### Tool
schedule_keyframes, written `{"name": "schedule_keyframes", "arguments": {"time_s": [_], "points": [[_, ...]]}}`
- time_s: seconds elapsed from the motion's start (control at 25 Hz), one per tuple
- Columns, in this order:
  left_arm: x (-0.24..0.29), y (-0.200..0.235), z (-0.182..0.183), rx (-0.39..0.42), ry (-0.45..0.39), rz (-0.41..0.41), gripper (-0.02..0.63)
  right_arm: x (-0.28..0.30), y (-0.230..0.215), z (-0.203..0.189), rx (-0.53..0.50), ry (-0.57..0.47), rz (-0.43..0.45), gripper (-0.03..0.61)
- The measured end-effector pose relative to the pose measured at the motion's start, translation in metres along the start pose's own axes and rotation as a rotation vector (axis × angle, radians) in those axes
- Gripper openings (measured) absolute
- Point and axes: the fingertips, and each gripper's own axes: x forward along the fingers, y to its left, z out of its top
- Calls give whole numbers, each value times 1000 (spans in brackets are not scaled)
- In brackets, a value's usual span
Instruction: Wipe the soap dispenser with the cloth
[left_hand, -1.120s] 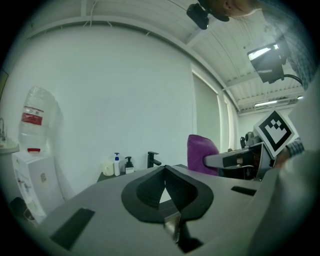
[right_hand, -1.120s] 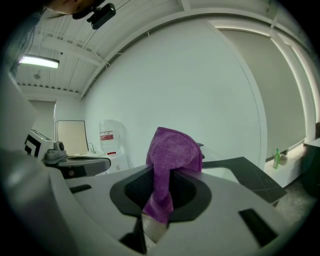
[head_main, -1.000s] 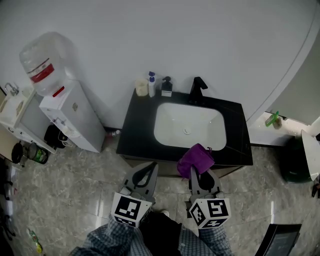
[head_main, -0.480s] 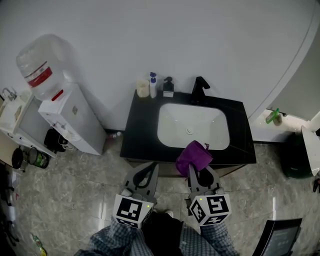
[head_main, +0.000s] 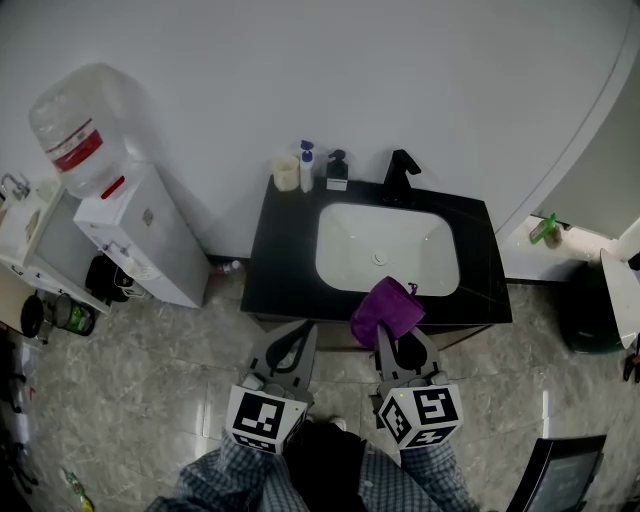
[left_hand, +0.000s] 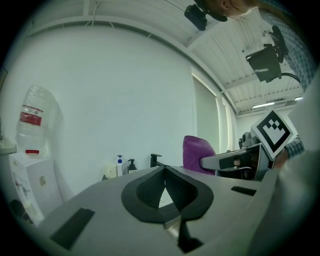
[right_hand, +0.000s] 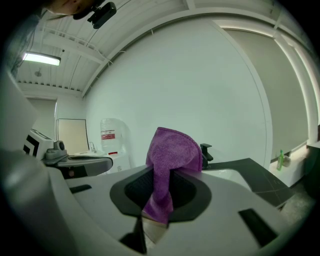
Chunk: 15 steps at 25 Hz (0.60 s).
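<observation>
Reaching it well means stepping closer first: the right gripper (head_main: 400, 342) pinches the purple cloth (head_main: 386, 310), the left gripper (head_main: 300, 336) is closed on nothing, and the soap dispenser (head_main: 337, 172), probably the dark pump bottle, stands far back near the faucet (head_main: 401, 166).

Your soap dispenser (head_main: 336, 171) (dark, pump-topped) stands upright at the counter's (head_main: 280, 260) back left corner. Your cloth (head_main: 387, 311), purple and bunched, is pinched in your right gripper (head_main: 397, 343).

White basin (head_main: 388, 248) in black counter (head_main: 275, 270); water cooler (head_main: 130, 225) nearby
</observation>
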Motion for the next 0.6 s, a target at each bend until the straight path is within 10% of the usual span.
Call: {"name": "schedule_keyframes", "arguments": {"time_s": [0.6], "points": [[-2, 0, 4, 1, -14, 9, 2, 0, 1, -3, -13, 11, 7, 75]]}}
